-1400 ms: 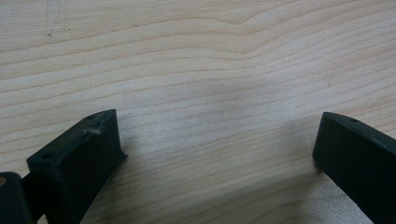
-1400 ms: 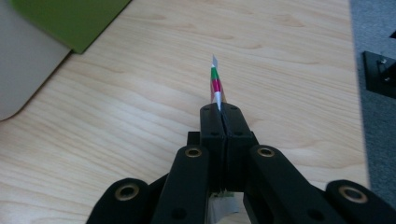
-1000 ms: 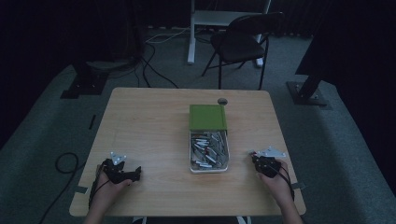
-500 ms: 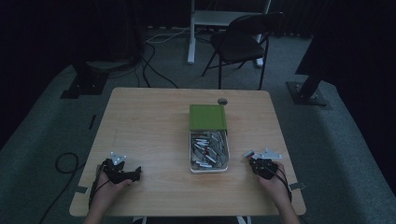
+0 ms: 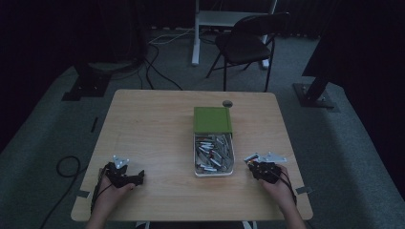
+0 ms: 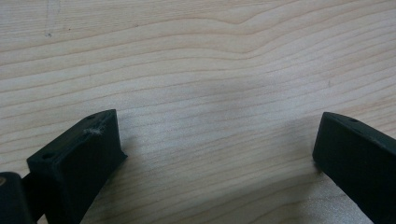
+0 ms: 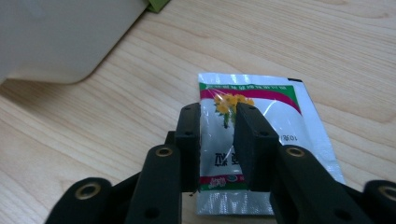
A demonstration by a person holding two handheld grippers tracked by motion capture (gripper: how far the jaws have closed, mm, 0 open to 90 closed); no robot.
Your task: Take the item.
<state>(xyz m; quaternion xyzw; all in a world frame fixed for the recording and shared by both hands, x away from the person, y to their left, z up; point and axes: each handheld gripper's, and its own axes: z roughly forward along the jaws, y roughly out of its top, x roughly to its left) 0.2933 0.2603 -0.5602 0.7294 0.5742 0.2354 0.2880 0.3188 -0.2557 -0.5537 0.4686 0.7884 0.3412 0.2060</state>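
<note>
A: Sachet [image 7: 261,154] flat on tabletop [image 7: 355,60], just right of white bin [image 5: 214,171]. Lying under right gripper [image 7: 217,116], fingers [image 7: 189,140] narrowly parted over it, pads not pressing.

B: Changed?

A: Fingers just been opening; right gripper nudged slightly toward bin since a second ago. Sachet below the gap, not clamped. Reads as a release, or a re-grip about to start — can't say which.

B: Left gripper [image 6: 215,154]?

A: Fingers spread wide over bare wood, nothing between. Parked at near left corner.

B: Containers?

A: Bin heaped with similar sachets [image 5: 213,151], jumbled. Green lid [image 5: 212,119] flat at bin's far end, touching it. Dark round thing [image 5: 227,103] beyond lid.
</note>
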